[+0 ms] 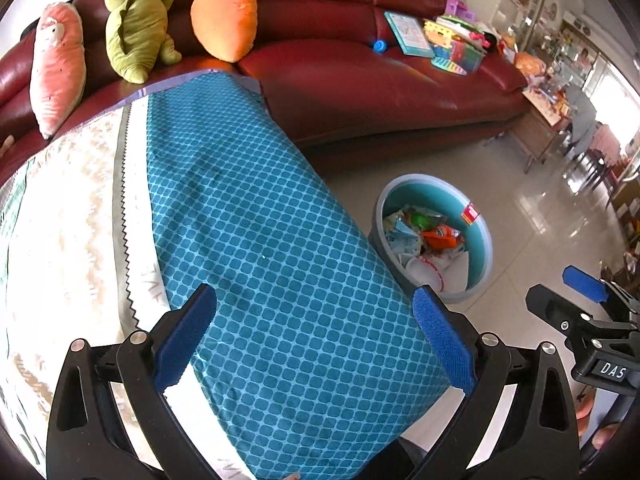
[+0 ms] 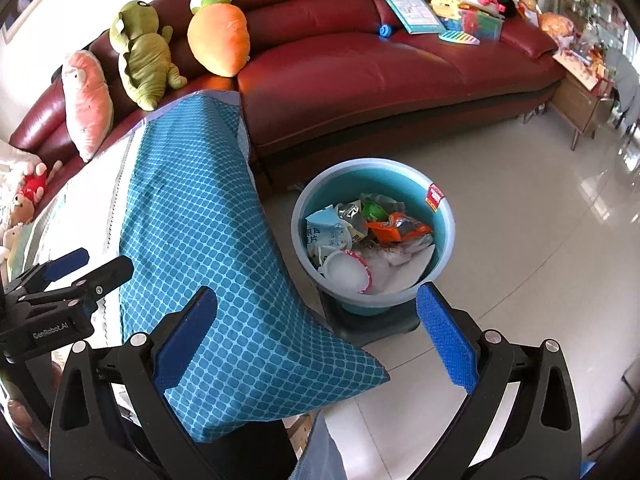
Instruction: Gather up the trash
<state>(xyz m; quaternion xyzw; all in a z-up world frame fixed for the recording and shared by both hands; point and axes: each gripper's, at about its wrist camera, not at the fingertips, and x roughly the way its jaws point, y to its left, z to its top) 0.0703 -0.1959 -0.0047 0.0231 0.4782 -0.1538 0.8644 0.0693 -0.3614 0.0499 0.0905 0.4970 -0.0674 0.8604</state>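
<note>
Your counter (image 1: 280,240), under a teal check cloth, fronts a red sofa (image 2: 380,68); on the tiled floor the teal bin (image 2: 444,236) holds the trash (image 2: 360,240); left claw (image 1: 316,340) and right claw (image 2: 316,340) both spread, empty.

Left gripper (image 1: 314,340): jaws spread wide, nothing between the blue pads, pointing forward and down. Right gripper (image 2: 316,340): jaws likewise wide apart and empty, held just beside the left, angled down.
</note>
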